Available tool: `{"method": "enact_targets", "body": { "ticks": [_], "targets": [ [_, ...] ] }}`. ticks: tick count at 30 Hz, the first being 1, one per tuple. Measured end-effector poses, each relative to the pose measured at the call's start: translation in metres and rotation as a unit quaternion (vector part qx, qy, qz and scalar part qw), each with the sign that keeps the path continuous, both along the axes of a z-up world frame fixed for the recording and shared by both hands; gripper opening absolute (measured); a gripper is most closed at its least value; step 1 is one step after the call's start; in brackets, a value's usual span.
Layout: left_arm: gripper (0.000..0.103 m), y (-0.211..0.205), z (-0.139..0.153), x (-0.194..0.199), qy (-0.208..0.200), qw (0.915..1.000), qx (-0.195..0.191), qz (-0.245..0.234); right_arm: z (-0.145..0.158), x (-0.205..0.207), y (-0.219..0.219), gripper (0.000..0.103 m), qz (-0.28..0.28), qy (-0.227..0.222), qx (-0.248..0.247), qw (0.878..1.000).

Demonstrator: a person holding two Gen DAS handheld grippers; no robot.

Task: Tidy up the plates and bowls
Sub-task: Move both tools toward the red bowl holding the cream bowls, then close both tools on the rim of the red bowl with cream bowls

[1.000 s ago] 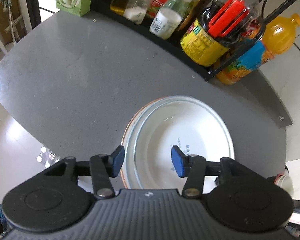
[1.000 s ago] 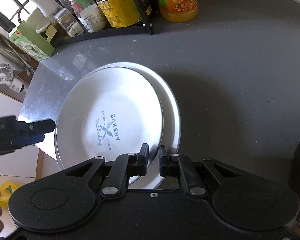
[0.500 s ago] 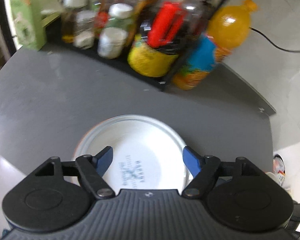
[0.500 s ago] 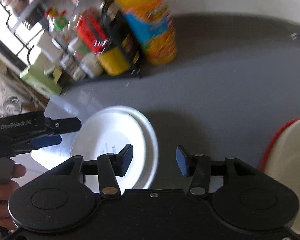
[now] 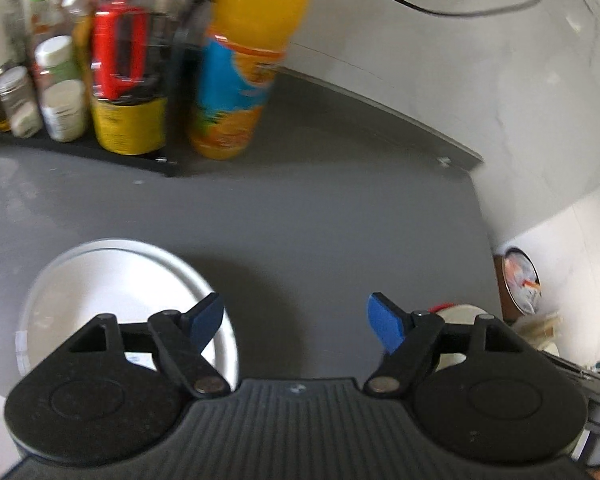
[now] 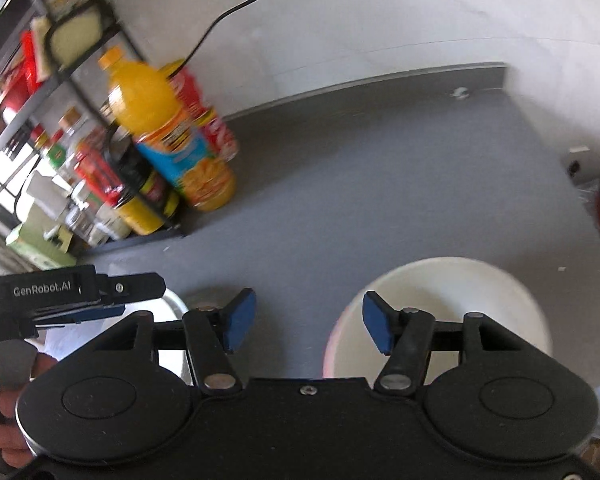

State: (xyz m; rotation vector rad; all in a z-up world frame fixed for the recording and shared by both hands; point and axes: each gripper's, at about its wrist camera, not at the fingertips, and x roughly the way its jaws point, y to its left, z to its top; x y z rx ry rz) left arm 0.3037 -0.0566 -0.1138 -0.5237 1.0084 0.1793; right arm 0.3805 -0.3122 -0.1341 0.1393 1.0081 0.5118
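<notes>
White stacked plates [image 5: 108, 300] lie on the grey counter [image 5: 300, 220] at the lower left of the left wrist view, partly under my left finger. My left gripper [image 5: 296, 322] hangs open above the counter, nothing between its blue pads. A white bowl with a red outside [image 6: 452, 304] sits at the lower right of the right wrist view, behind my right finger. My right gripper [image 6: 308, 326] is open and empty, over bare counter left of the bowl. A sliver of the plates [image 6: 174, 304] shows beside the left gripper's body [image 6: 60, 292]. The bowl's rim [image 5: 456, 312] peeks past my left gripper's right finger.
A black rack [image 5: 80, 148] of jars and bottles lines the back left, with a tall orange juice bottle [image 5: 244, 60] beside it. A black cable [image 5: 420, 4] runs along the white wall. The counter ends at the right [image 5: 480, 220]. A hand [image 6: 4, 412] holds the left gripper.
Both grippers have opened wide, pulled back from the plates and swung right. The right gripper let go of the plate rim; the bowl has come into its view.
</notes>
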Motion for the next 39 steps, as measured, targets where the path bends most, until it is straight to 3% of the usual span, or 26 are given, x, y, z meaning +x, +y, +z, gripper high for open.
{"method": "enact_targets", "body": {
  "ticks": [13, 20, 27, 30, 34, 39],
  "targets": [
    [0.078, -0.071, -0.02, 0.041, 0.034, 0.9981, -0.009, -0.05, -0.018, 0.025, -0.084, 0.061, -0.071, 0.008, -0.01, 0.997],
    [0.078, -0.091, -0.045, 0.058, 0.066, 0.9968, -0.009, -0.043, -0.042, 0.038, -0.109, 0.061, -0.064, 0.036, -0.018, 0.997],
    [0.077, -0.104, -0.068, 0.068, 0.106, 0.9936, -0.019, -0.035, -0.07, 0.053, -0.121, 0.058, -0.038, 0.098, -0.005, 0.994],
    [0.072, -0.107, -0.078, 0.07, 0.122, 0.9916, -0.029, -0.033, -0.082, 0.058, -0.122, 0.055, -0.023, 0.126, 0.001, 0.992],
    [0.058, -0.106, -0.087, 0.069, 0.141, 0.989, -0.041, -0.017, -0.094, 0.064, -0.122, 0.051, -0.002, 0.152, 0.001, 0.988],
    [0.043, -0.105, -0.095, 0.069, 0.149, 0.9866, -0.067, -0.004, -0.107, 0.069, -0.12, 0.037, 0.025, 0.18, 0.0, 0.983]
  ]
}}
